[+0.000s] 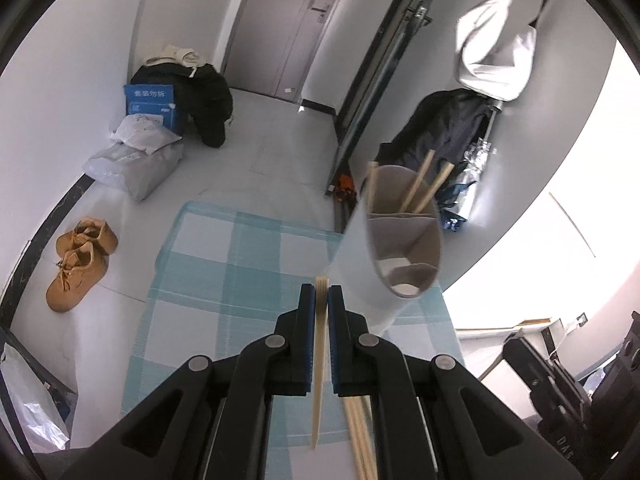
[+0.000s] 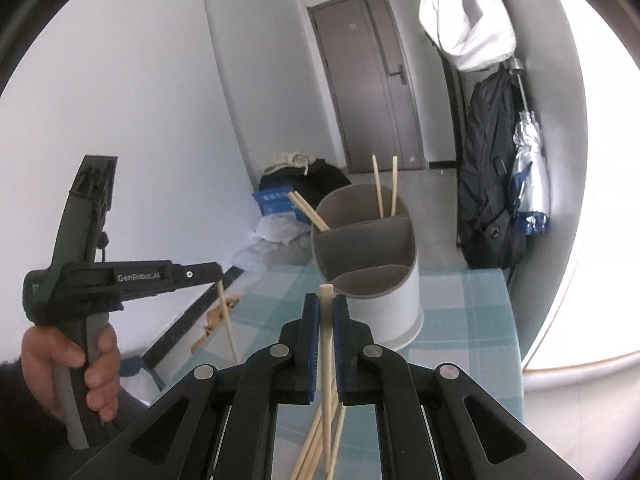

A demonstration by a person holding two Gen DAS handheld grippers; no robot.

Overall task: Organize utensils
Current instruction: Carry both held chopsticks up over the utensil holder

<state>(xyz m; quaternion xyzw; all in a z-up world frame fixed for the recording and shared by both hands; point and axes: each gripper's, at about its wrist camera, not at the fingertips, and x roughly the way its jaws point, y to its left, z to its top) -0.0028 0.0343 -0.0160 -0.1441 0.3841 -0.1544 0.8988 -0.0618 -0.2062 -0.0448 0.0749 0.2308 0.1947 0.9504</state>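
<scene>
Grey door (image 2: 366, 80) at 12 o'clock in the right wrist view, shut. Checked blue-and-white tablecloth (image 1: 224, 264) over the table, filling the lower centre of both views. Dark backpack (image 2: 490, 184) against the wall at 2 o'clock, white bag (image 2: 464, 16) hung above it, folded silver umbrella (image 2: 528, 148) just beside the pack. Dark clothing pile (image 1: 208, 92) at 11 o'clock on the floor in the left wrist view, blue box (image 1: 151, 106) in front of it, grey parcels (image 1: 136, 156) below that, tan boots (image 1: 78, 264) at 9 o'clock near the wall. White utensil holder (image 2: 376, 256) upright on the cloth, just past the right gripper's tips at 12 o'clock; grey dividers split it into compartments. Far compartment: chopsticks in holder (image 2: 386, 188), two upright at the back, two more leaning out over the rim toward 10 o'clock. Near compartments: nothing visible from this angle. Loose chopsticks (image 2: 320, 444) lying fanned on the cloth at 6 o'clock, partly hidden under the gripper body. Left gripper (image 1: 321, 292) clamped shut on one chopstick (image 1: 319, 364), stick running down toward 6 o'clock; holder at 1 o'clock of it, close, nothing between. Right gripper (image 2: 326, 300) likewise closed on a single chopstick (image 2: 327, 344), top end poking just above the pads. Left hand (image 2: 72, 364) wrapped round its gripper handle at 8 o'clock in the right wrist view, well apart from the holder.
</scene>
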